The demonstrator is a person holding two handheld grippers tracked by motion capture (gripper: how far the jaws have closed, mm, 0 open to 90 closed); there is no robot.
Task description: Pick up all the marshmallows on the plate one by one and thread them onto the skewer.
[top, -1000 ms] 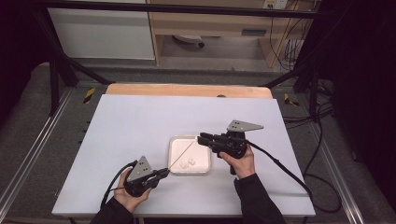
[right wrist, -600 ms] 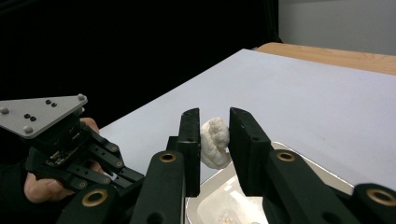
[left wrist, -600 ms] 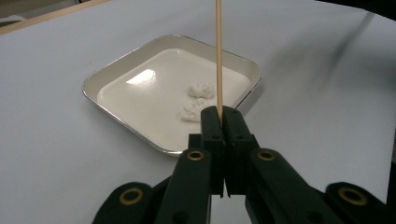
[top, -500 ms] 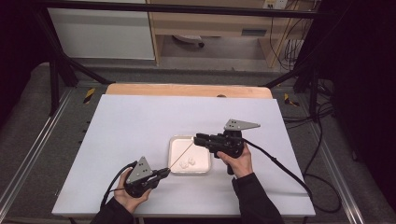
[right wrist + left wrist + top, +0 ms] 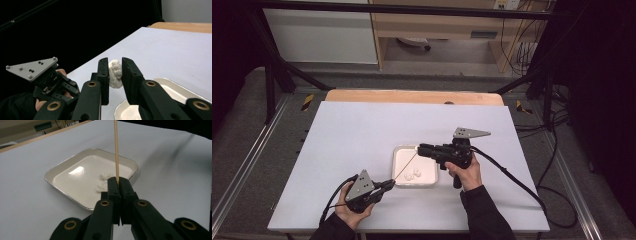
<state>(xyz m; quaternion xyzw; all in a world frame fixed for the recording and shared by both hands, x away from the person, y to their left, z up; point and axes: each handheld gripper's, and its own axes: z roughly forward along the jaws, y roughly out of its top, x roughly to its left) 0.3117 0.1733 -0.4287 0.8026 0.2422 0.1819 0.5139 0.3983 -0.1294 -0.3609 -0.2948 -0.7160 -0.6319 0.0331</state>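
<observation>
Since the earlier frames the right gripper (image 5: 421, 148) has eased slightly toward the tray's near side while its fingers have just been closing on the white marshmallow-like lump (image 5: 115, 73) between them; both hands otherwise sit where they were. The counter (image 5: 362, 130) is a plain white sheet over a wooden top whose tan edge shows along the far side, set in a dark metal frame. Beyond it lie grey floor, a white panel and a pale wooden shelf unit, with cables trailing at the right and black curtains on both sides. A shallow white square tray (image 5: 400, 153) sits near the middle of the counter, and two more small white lumps (image 5: 412, 175) lie in its near part. The left gripper (image 5: 391, 183), low at the tray's near-left corner, has its fingers (image 5: 113, 187) pressed together on the base of a thin wooden skewer (image 5: 116, 147), which rises from them and slants over the tray toward the right gripper. In the right gripper view the lump is pinched between the two fingers (image 5: 103, 70), held above the counter just beyond the tray's edge, with the left gripper's grey plate farther off at the lower left. Nothing else stands on the counter between the two grippers and the tray.
</observation>
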